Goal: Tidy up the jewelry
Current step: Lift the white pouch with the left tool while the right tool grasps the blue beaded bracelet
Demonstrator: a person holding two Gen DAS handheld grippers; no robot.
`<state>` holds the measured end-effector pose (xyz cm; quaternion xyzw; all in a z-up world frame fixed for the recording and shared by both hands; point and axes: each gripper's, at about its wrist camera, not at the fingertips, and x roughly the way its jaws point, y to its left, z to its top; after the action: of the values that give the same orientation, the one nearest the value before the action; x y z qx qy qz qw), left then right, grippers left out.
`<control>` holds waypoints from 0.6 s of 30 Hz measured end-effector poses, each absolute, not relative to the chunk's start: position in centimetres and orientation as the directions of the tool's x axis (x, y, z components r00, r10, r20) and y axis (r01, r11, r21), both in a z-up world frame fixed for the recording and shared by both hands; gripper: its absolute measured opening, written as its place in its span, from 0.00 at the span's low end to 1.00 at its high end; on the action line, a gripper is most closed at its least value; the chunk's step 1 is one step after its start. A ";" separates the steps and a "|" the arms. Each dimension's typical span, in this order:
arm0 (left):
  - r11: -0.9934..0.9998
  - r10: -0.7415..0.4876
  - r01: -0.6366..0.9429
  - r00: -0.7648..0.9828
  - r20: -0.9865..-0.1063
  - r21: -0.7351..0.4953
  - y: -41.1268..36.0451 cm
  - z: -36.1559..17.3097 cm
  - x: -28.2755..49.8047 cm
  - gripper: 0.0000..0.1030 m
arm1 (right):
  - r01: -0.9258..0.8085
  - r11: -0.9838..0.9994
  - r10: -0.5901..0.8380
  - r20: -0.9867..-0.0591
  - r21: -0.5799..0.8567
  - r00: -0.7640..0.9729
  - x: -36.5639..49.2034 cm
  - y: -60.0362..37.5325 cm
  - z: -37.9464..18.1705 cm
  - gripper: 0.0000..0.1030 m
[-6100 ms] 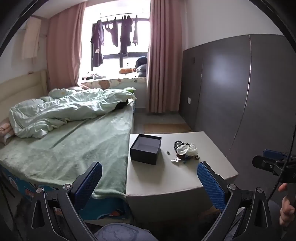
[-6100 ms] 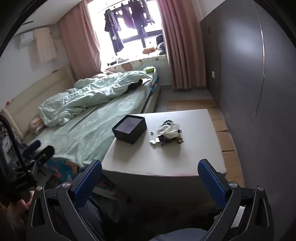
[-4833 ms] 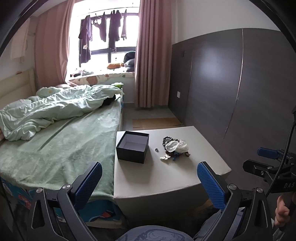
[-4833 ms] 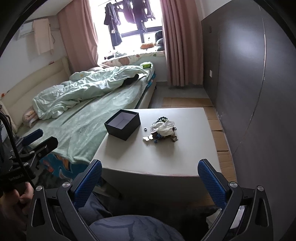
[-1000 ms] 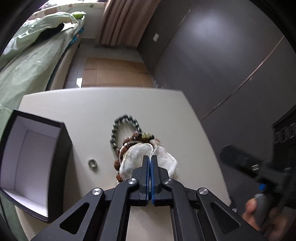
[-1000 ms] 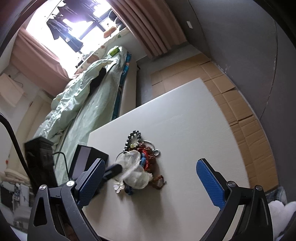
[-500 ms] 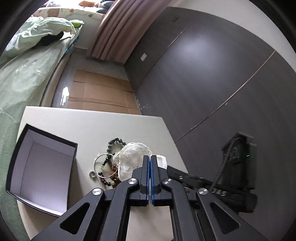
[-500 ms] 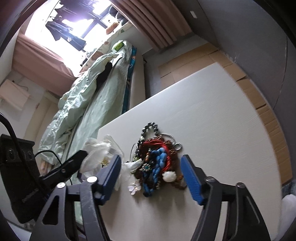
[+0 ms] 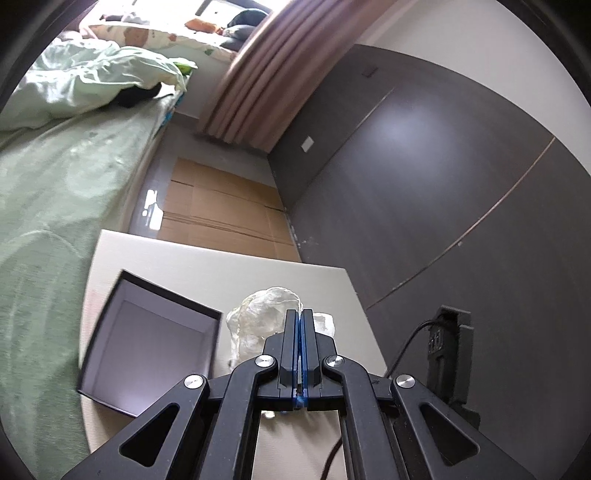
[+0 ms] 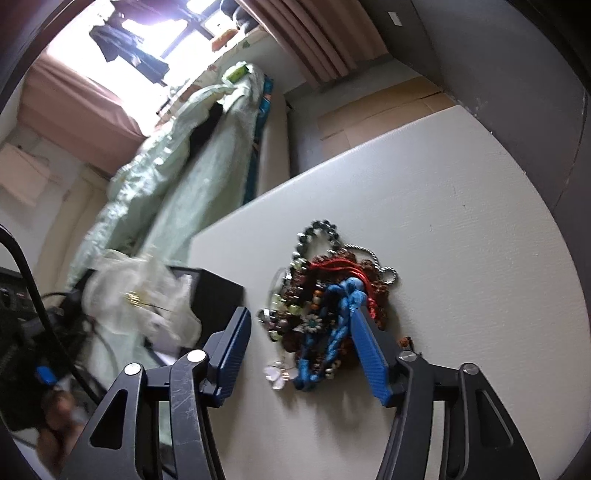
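Left gripper (clamped) on plastic bag, aloft.

Daylight from window at 11 o'clock, blown out to white glare. Room otherwise evenly lit, soft. Wall panel carries a pale sheen. Short soft shadows beneath jewelry on counter. Bag motion-blurred. Strong fisheye bending, black vignette at rims.
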<state>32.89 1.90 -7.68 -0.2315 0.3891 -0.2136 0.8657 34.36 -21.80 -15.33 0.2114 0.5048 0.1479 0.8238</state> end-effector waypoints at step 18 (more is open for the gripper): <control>0.818 -0.513 0.153 0.630 -0.583 -0.555 3.7 -7.0 31.8 0.00 | 0.068 0.868 0.431 -0.815 0.491 0.387 33.6 -22.3 -17.7 0.22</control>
<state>31.77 3.69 -7.02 -0.2336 0.3854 -0.1911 0.8720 33.59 -22.35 -17.72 0.2303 0.5417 0.1132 0.8004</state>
